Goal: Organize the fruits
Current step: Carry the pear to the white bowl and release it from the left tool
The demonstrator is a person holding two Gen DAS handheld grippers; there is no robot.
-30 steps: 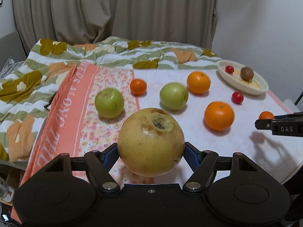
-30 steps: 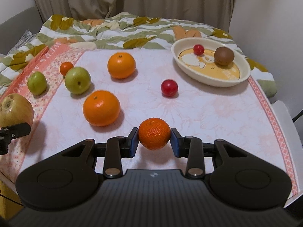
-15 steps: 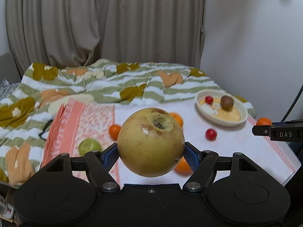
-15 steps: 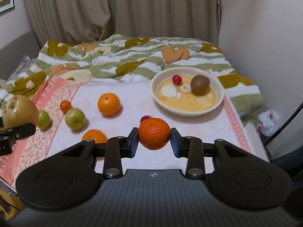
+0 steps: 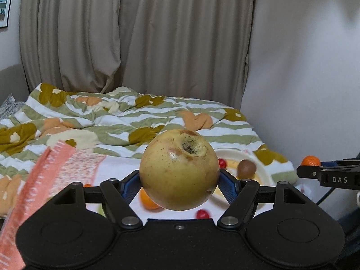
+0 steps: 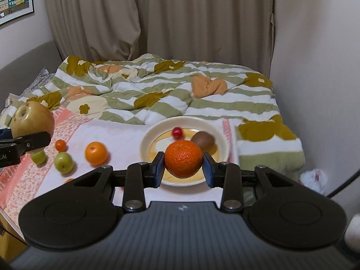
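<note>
My left gripper (image 5: 179,181) is shut on a large yellow apple (image 5: 179,169) and holds it high above the table; the apple also shows in the right wrist view (image 6: 31,118). My right gripper (image 6: 183,168) is shut on a small orange mandarin (image 6: 183,159), held in the air over the near side of a cream bowl (image 6: 146,142). The bowl holds a brown kiwi (image 6: 202,140) and a red cherry tomato (image 6: 177,132). On the table lie an orange (image 6: 96,150), two green apples (image 6: 64,162) (image 6: 38,157) and a small mandarin (image 6: 60,145).
The table has a white and pink floral cloth (image 6: 126,139). A green striped duvet (image 6: 157,90) lies behind it, with curtains (image 6: 157,22) and a wall on the right. A red cherry tomato (image 5: 202,213) lies near the table's front. A white bag (image 6: 313,177) lies on the floor at right.
Both grippers have risen well above the table with their fruit still held. The right gripper has moved toward the bowl, so the mandarin now hangs over its near side.
</note>
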